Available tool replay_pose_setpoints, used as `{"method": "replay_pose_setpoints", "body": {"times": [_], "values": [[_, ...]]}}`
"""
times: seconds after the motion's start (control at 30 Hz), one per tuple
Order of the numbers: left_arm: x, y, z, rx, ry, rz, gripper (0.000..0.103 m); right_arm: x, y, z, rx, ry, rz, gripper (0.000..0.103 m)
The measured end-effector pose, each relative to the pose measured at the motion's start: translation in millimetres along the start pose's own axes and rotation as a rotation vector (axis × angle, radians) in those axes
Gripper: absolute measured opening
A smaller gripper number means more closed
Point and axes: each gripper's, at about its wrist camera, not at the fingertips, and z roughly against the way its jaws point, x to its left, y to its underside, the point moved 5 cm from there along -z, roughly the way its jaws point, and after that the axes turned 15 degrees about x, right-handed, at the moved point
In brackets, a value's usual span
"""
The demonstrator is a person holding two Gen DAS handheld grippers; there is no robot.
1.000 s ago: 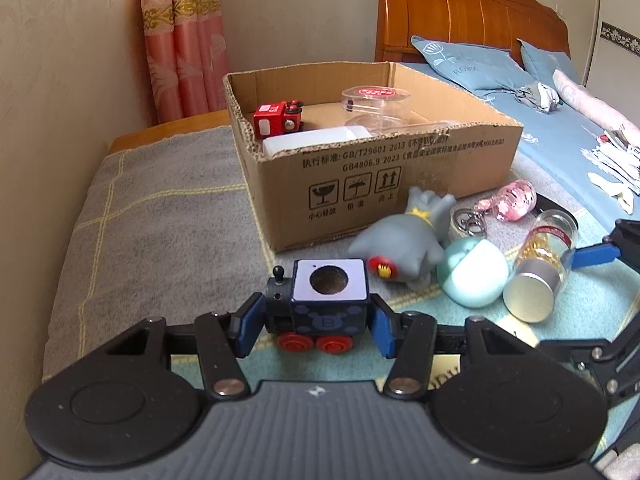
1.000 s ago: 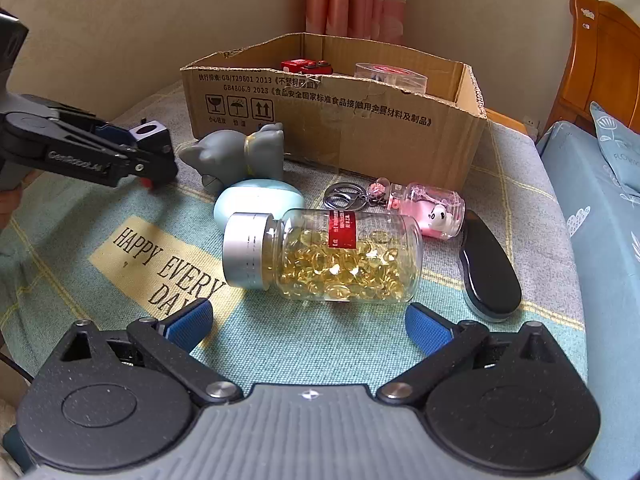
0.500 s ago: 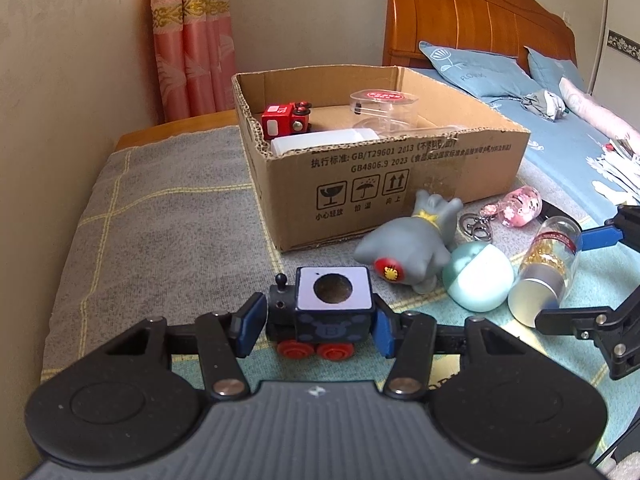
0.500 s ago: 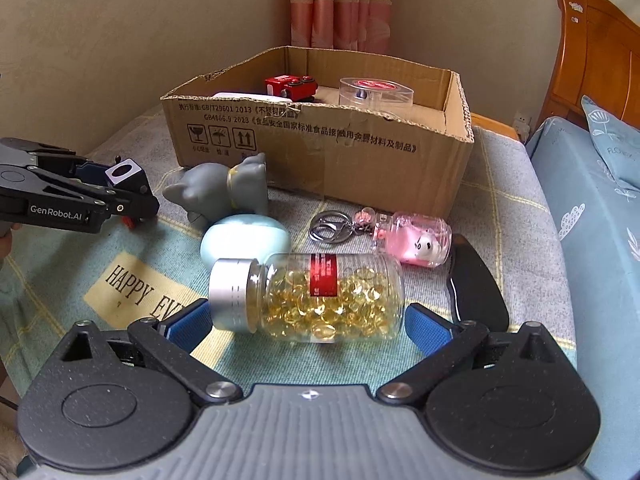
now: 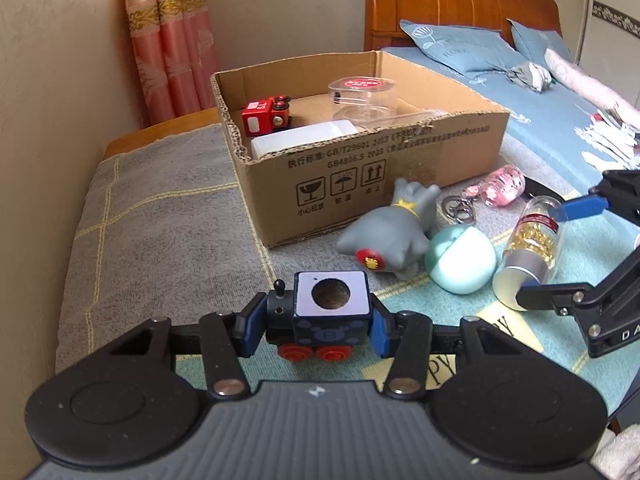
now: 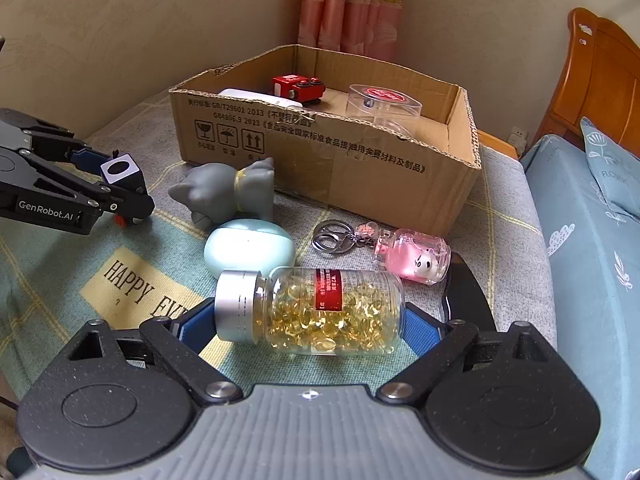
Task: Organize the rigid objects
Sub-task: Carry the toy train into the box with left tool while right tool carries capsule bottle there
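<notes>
On a bed covered with a printed blanket, the left gripper (image 5: pixel 316 322) is clamped on a small dark blue toy train (image 5: pixel 320 320) with red wheels, its blue pads pressing the toy's two sides. An open cardboard box (image 5: pixel 360 176) sits beyond and slightly right of it, already holding a red toy train (image 5: pixel 266 116) and a clear round container (image 5: pixel 362 94).

The right gripper (image 6: pixel 308 322) straddles a clear bottle of golden capsules (image 6: pixel 320 310) lying on its side. The bottle's long axis runs straight across the gap, silver cap (image 6: pixel 236 306) toward the left pad, base toward the right. The jaws are closing along that length; whether the pads already touch is unclear. The box lies straight ahead of it, past a pink keychain bottle (image 6: pixel 416 260).
</notes>
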Motion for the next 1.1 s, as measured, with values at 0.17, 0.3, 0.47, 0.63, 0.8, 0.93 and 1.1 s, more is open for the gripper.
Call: {"method": "replay_pose_setpoints", "body": {"times": [0.17,0.3,0.47,0.63,0.8,0.93,1.1], "values": [[-5.4,-2.1,17.9,-0.007,0.000,-0.030,0.050,-2.2,-1.6,15.1,0.001,-0.035,0.028,0.096],[-9.0,-7.4,33.9,-0.028,0.001,-0.047,0.050,-7.7,-7.0,32.6,-0.021,-0.046,0.054,0.096],[-13.9,-24.0,50.4,-0.068,0.013,-0.064,0.050,-17.0,-22.3,56.1,-0.065,-0.047,0.080,0.096],[-21.3,-45.6,62.2,-0.111,0.001,-0.104,0.050,-30.5,-48.9,73.4,-0.126,-0.029,0.087,0.096],[-24.4,-68.5,66.8,-0.130,-0.004,-0.141,0.050,-50.3,-83.7,77.2,-0.165,-0.009,0.064,0.096],[-21.4,-89.7,64.7,-0.133,-0.026,-0.153,0.050,-64.2,-112.6,71.9,-0.180,0.011,0.043,0.096],[-15.6,-116.1,59.8,-0.127,-0.046,-0.159,0.050,-77.9,-144.8,55.5,-0.185,0.014,-0.013,0.096]]}}
